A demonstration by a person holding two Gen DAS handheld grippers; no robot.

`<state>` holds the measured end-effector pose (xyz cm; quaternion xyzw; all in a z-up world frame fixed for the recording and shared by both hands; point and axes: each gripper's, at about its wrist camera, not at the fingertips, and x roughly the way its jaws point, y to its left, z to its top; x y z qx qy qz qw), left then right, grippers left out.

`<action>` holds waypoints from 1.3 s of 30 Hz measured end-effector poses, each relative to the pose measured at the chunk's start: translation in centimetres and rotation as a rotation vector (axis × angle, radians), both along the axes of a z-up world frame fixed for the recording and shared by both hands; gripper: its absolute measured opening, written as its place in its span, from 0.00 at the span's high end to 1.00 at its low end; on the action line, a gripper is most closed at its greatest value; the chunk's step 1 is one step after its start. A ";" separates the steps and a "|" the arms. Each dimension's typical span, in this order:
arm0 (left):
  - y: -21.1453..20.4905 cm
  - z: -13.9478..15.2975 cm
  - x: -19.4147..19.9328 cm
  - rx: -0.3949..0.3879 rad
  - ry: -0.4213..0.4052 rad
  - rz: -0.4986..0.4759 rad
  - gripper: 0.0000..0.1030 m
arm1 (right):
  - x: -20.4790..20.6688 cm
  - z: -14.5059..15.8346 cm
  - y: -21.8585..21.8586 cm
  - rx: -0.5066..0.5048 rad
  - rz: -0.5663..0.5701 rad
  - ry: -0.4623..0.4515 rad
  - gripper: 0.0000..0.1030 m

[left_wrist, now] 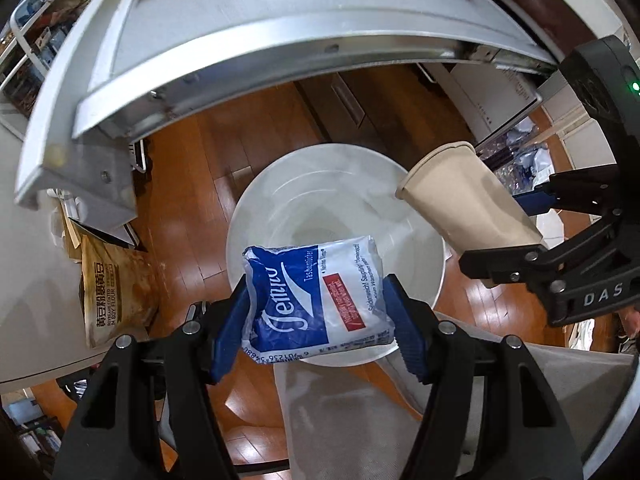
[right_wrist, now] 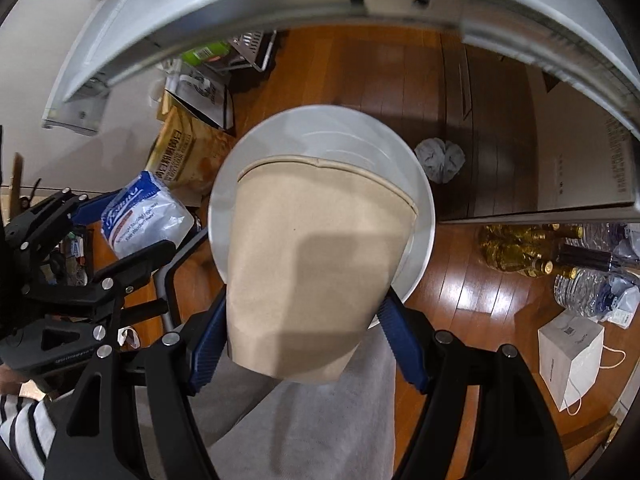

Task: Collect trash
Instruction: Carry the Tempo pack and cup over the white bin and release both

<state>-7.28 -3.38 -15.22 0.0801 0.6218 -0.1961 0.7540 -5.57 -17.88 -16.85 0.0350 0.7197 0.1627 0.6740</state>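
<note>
A blue and white tissue pack is pinched between the blue pads of my left gripper, which is shut on it. The pack hangs above the near rim of a white round bin on the wood floor. My right gripper is shut on a tan paper cup, whose open mouth points down over the bin. In the left wrist view the cup and the right gripper are over the bin's right rim. The right wrist view shows the left gripper with the pack at the bin's left.
A grey table edge arches above the bin. A brown flour bag leans at the left. A crumpled grey wad, bottles and a white paper bag lie on the floor at the right. A person's grey trouser leg is below the grippers.
</note>
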 end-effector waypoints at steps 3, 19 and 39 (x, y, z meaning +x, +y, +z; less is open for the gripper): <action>0.0 -0.7 0.2 0.011 0.011 0.000 0.37 | 0.2 -1.0 0.1 -0.022 -0.001 0.013 0.32; -0.3 -2.9 1.3 0.054 0.045 0.015 0.37 | 1.1 -3.0 -0.1 -0.024 -0.096 0.050 0.32; 1.1 -1.7 1.9 0.021 0.024 0.092 0.11 | 1.5 -0.8 -1.6 -0.021 -0.121 -0.016 0.13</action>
